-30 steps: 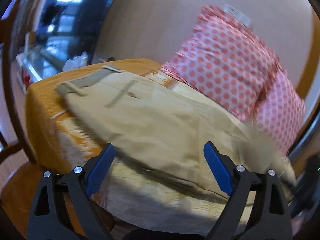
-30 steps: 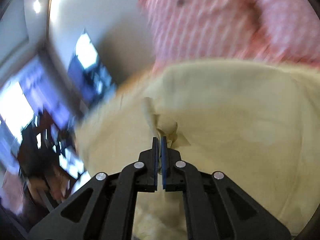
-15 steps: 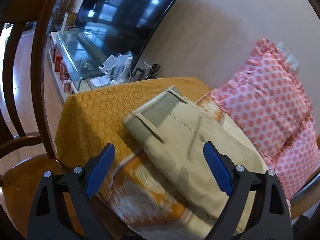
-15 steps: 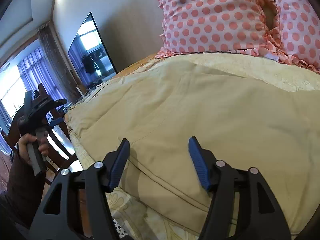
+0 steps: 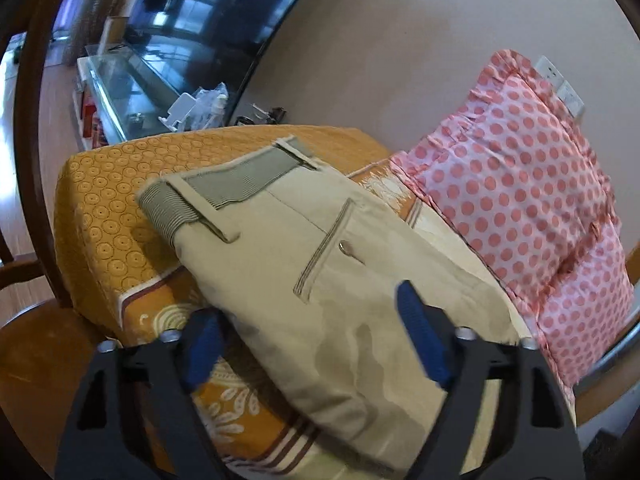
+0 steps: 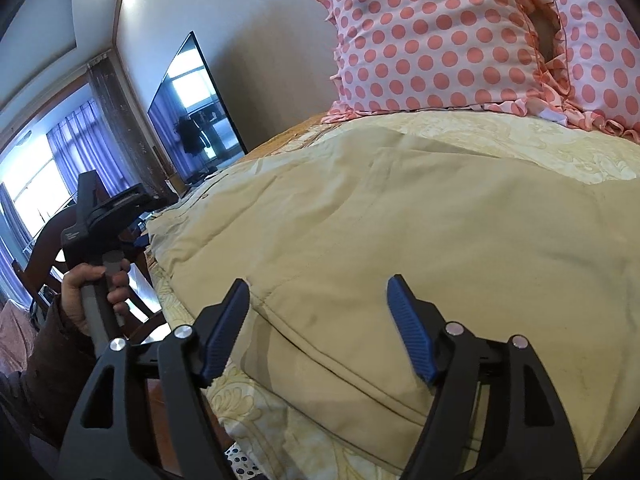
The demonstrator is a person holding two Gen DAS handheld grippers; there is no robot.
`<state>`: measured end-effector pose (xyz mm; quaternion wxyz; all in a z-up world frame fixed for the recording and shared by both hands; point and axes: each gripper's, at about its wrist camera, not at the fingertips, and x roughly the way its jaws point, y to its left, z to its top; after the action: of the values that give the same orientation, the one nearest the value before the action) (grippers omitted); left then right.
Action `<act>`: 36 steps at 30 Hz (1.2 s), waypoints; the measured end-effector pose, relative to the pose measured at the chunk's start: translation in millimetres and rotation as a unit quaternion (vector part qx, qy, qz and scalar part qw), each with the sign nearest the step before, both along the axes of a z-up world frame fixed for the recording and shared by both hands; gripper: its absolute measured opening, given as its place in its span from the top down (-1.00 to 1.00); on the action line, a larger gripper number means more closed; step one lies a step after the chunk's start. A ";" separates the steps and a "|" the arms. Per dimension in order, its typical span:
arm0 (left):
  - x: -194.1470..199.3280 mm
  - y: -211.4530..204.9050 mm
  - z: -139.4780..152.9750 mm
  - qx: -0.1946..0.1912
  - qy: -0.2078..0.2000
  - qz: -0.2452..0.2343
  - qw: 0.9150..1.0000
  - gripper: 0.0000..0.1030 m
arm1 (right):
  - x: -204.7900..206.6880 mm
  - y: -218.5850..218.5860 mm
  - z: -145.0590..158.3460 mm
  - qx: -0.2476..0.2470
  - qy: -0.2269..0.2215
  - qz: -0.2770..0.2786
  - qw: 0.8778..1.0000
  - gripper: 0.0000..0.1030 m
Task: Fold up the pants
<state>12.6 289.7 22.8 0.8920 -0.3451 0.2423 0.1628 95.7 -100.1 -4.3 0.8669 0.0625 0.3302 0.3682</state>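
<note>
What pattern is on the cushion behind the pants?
The frilled cushion is pale pink with coral-red polka dots; the right wrist view shows it best, behind the folded beige pants.

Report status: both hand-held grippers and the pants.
Left hand-held gripper open, empty. Right hand-held gripper open, empty. Beige cotton pants lying folded on the bed. Nothing in the way.

A plain beige wall [image 5: 380,48] backs two pink pillows with coral polka dots [image 5: 516,184], leaning upright. A large dark flat television [image 6: 196,108] hangs beside purple-curtained bright windows [image 6: 36,176]. An orange circle-patterned bedspread [image 5: 104,216] covers the bed; a dark wooden chair [image 5: 28,128] stands near.
</note>
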 end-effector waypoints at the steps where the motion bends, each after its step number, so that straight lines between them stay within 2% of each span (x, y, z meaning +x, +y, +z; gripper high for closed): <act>1: -0.9 4.3 -2.0 -0.018 -0.006 0.008 1.000 0.03 | -0.3 -0.5 0.0 0.001 0.000 0.001 1.000 -0.38; 2: -2.4 8.5 -3.5 -0.029 -0.008 0.022 0.999 0.45 | -0.8 -1.6 0.2 0.004 0.000 0.001 1.000 -0.38; 3: -5.5 14.0 -5.1 -0.044 -0.016 0.035 0.998 0.68 | -0.6 -2.4 0.2 0.006 0.001 0.001 1.000 -0.38; 4: -6.8 16.0 -5.2 -0.052 -0.023 0.035 0.998 0.77 | -0.9 -3.2 0.4 0.008 0.001 0.001 1.000 -0.39; 5: -6.4 15.1 -3.2 -0.047 -0.021 0.034 0.998 0.80 | -1.5 -4.9 1.0 0.011 0.003 0.002 1.000 -0.41; 7: -2.6 0.0 12.3 0.018 -0.008 0.022 1.000 0.83 | -4.4 -10.2 3.3 0.023 0.008 0.004 1.000 -0.50; 8: -1.0 -13.3 26.8 0.058 -0.013 0.008 0.998 0.84 | -6.0 -13.5 4.6 0.029 0.008 0.002 1.000 -0.51; 10: 3.4 -34.0 49.1 0.095 -0.030 -0.025 0.995 0.86 | -12.7 -28.3 8.7 0.050 0.006 -0.006 0.999 -0.53; 12: 10.8 -66.4 76.7 0.141 -0.050 -0.068 0.986 0.86 | -20.3 -44.9 12.7 0.062 -0.004 -0.022 0.998 -0.54; 14: 19.8 -113.2 103.5 0.177 -0.077 -0.135 0.972 0.86 | -31.3 -71.3 19.0 0.072 -0.020 -0.053 0.996 -0.55; 16: 24.8 -157.4 119.9 0.196 -0.101 -0.196 0.956 0.87 | -40.0 -94.5 23.6 0.079 -0.030 -0.083 0.993 -0.57; 17: 27.0 -181.8 126.1 0.203 -0.112 -0.229 0.945 0.87 | -47.7 -115.3 27.2 0.084 -0.039 -0.112 0.989 -0.57; 19: 29.2 -240.4 132.4 0.207 -0.133 -0.311 0.918 0.87 | -58.1 -141.3 31.3 0.089 -0.048 -0.149 0.984 -0.60; 20: 30.0 -275.1 129.1 0.206 -0.135 -0.360 0.900 0.87 | -65.3 -158.3 32.4 0.088 -0.052 -0.178 0.979 -0.62; 22: 32.5 -322.2 111.3 0.209 -0.116 -0.421 0.875 0.87 | -77.8 -187.9 31.0 0.090 -0.055 -0.226 0.968 -0.64; 24: 34.2 -364.9 76.4 0.214 -0.074 -0.481 0.847 0.87 | -85.1 -213.5 25.7 0.093 -0.048 -0.265 0.958 -0.65; 26: 33.3 -392.1 39.7 0.218 -0.026 -0.521 0.825 0.87 | -89.7 -235.3 16.3 0.093 -0.031 -0.299 0.949 -0.65; 27: 32.9 -401.2 20.6 0.223 -0.003 -0.530 0.818 0.87 | -90.7 -243.4 11.2 0.094 -0.024 -0.310 0.946 -0.65; 29: 28.8 -404.4 9.1 0.228 0.000 -0.533 0.815 0.87 | -89.5 -254.2 3.0 0.094 -0.012 -0.324 0.941 -0.65; 31: 23.9 -400.6 15.6 0.230 -0.013 -0.526 0.819 0.87 | -87.1 -261.2 -1.6 0.100 -0.004 -0.331 0.938 -0.65; 34: 11.0 -402.0 27.3 0.233 -0.029 -0.524 0.818 0.87 | -81.7 -264.4 -2.8 0.110 -0.003 -0.332 0.937 -0.65; 36: 9.3 -412.9 20.2 0.246 -0.019 -0.532 0.810 0.87 | -77.3 -262.2 -0.7 0.106 -0.010 -0.329 0.938 -0.65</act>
<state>21.9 -123.2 43.0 0.8988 0.0658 0.3227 -0.2893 18.4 -362.3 -5.0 0.9311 0.2559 0.2418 0.0957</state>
